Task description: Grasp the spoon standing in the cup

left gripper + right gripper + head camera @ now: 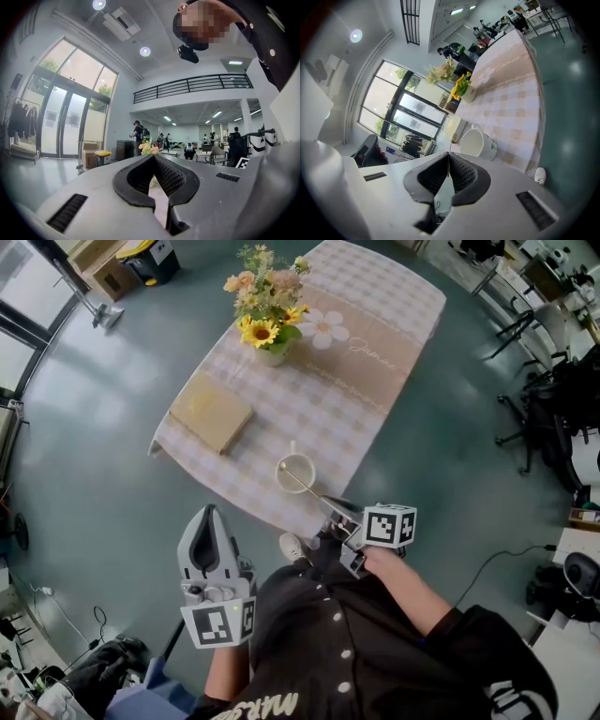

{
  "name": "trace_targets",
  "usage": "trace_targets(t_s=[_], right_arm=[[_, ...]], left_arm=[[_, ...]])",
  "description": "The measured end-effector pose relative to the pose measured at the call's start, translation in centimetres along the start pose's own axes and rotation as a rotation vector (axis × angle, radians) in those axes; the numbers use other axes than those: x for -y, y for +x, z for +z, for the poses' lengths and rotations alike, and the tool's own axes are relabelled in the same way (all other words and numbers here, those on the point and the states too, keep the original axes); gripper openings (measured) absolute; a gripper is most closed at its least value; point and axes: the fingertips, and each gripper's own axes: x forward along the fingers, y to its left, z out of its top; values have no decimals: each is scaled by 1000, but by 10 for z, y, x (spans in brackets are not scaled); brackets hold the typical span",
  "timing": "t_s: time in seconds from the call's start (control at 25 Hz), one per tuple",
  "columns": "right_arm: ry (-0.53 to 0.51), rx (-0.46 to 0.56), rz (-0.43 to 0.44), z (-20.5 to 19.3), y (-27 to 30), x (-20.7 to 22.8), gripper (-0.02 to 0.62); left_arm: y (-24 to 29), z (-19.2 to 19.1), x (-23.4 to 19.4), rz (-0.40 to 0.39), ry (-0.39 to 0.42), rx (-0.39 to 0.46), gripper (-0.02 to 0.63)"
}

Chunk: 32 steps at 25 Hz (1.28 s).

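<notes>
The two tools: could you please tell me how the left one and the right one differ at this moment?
The right tool is shut on the spoon by its thin handle; the left tool is shut on nothing. The right tool is at the table edge by the cup; the left tool is off the table, above the floor. Both carry a marker cube.

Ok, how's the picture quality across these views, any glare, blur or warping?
Head view: even, soft light and sharp detail, but the table edges bow from the wide lens. Left gripper view: the windows blow out white and the corners go dark. Right gripper view: tilted; the cup is crisp, while the right tool's near body looks soft.
</notes>
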Motion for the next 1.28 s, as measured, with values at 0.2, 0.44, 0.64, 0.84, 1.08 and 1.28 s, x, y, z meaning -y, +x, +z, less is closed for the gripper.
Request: trace_targets(t_s=[0.2,0.44,0.64,0.84,1.08,1.28], right_arm=[[-60,93,79,25,-12,-31,5],[-111,238,127,65,-34,-57,5],[-188,369,148,101,-57,-81,5],[-265,476,189,131,-80,-107,5],[-444,596,217,160,-108,-147,5],[-611,694,163,174,-126,-173,5]], left_arm=[[0,8,0,-6,26,12,17],[-1,16,3,-19,29,36,17],[1,26,4,-26,37,61,18],[4,35,4,-27,34,81,18],[9,45,3,-37,30,99,17],[13,54,0,-36,38,125,18]])
